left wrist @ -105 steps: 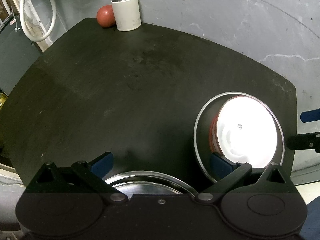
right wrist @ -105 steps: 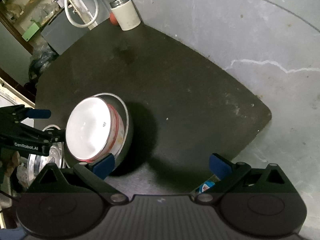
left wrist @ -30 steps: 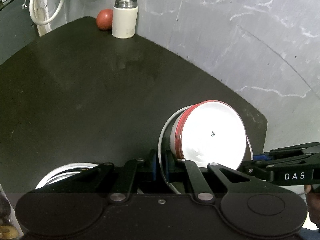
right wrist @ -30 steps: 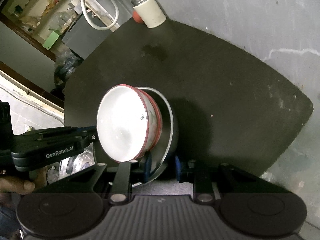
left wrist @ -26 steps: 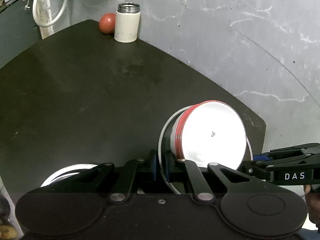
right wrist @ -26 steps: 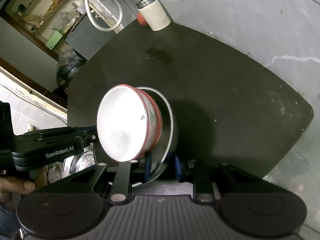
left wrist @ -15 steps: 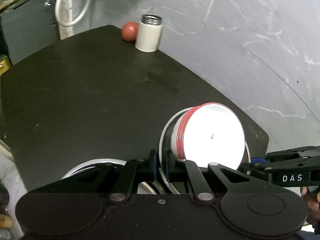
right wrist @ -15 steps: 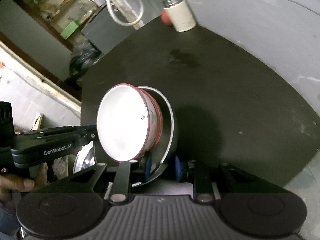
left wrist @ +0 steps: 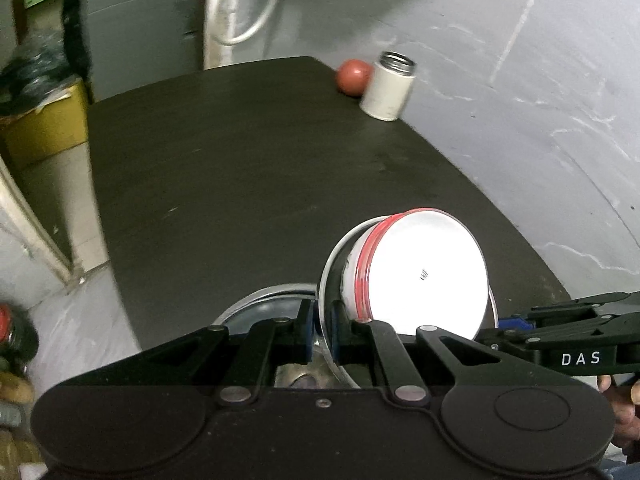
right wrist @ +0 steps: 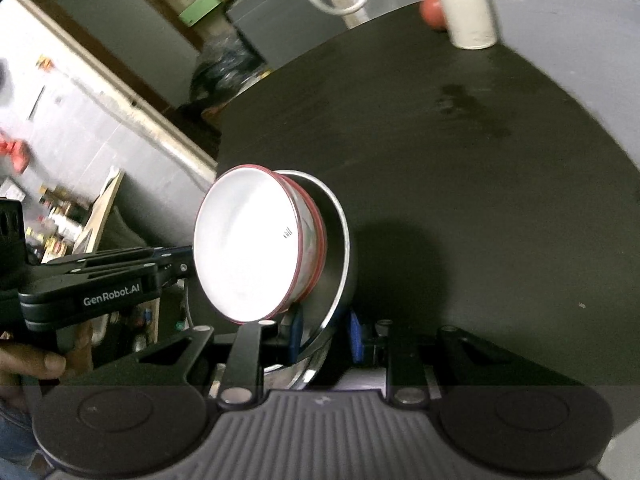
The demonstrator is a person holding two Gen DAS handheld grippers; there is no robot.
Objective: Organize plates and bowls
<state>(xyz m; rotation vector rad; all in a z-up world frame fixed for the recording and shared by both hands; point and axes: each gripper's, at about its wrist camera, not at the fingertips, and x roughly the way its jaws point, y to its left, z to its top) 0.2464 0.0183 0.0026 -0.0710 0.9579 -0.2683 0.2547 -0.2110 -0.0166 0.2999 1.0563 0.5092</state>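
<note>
Desk [left wrist: 240, 184]: dark, against a grey wall.
Left gripper [left wrist: 320, 330]: fingers clamped on steel plate [left wrist: 326, 280] rim.
Right gripper [right wrist: 324, 332]: fingers pinch the opposite rim.
Bowl [left wrist: 424, 276]: white, red-rimmed, on the lifted plate.
Beyond fingers: second steel plate [left wrist: 260, 304]; farther, canister [left wrist: 388, 88], red ball [left wrist: 353, 77].

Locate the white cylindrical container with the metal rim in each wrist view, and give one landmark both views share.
Left wrist view: the white cylindrical container with the metal rim stands upper right of centre, at the table's far edge.
Right wrist view: top right corner.
Shared landmark: the red ball just left of it.
</note>
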